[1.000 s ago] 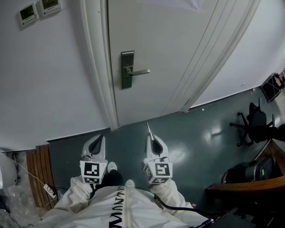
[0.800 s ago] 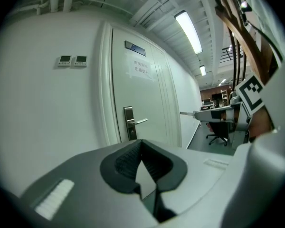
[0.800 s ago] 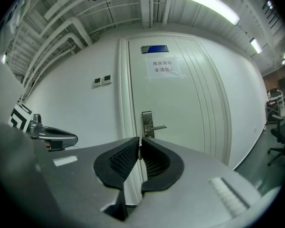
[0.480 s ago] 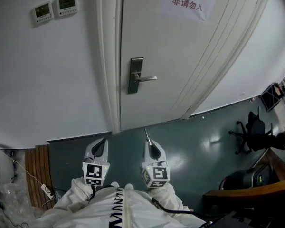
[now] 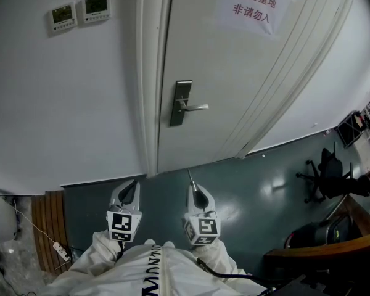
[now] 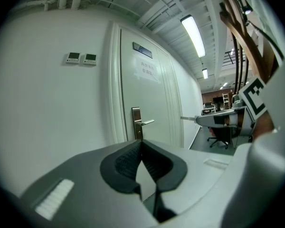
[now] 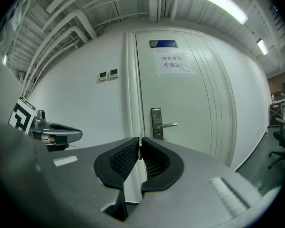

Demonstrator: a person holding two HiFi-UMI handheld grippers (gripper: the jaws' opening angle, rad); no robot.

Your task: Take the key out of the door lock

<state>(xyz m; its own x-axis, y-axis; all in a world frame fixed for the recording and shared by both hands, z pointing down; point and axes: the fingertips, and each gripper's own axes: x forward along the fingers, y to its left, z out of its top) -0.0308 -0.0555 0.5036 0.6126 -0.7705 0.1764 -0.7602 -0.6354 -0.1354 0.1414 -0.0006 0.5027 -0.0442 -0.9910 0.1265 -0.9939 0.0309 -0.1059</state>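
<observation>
The white door's steel lock plate (image 5: 181,103) with its lever handle (image 5: 196,107) is up ahead, well clear of both grippers. No key shows in the plate at this distance. My right gripper (image 5: 194,189) is shut on a thin metal key (image 5: 189,175), whose blade sticks out past the tips towards the door. In the right gripper view the key (image 7: 139,145) is a pale sliver between the pads, with the lock plate (image 7: 156,123) beyond. My left gripper (image 5: 132,184) is held beside the right one, shut and empty; its view shows the tips (image 6: 141,142) meeting below the lock plate (image 6: 137,123).
Two small wall panels (image 5: 80,11) hang left of the door frame, and a paper sign (image 5: 254,8) is on the door. An office chair (image 5: 325,168) and a wooden desk edge (image 5: 320,246) are at the right. A power strip (image 5: 60,250) lies on the floor at the left.
In the head view the door and lock plate have slid right and down. Both grippers keep the same side-by-side pose, and the key stays in the right one.
</observation>
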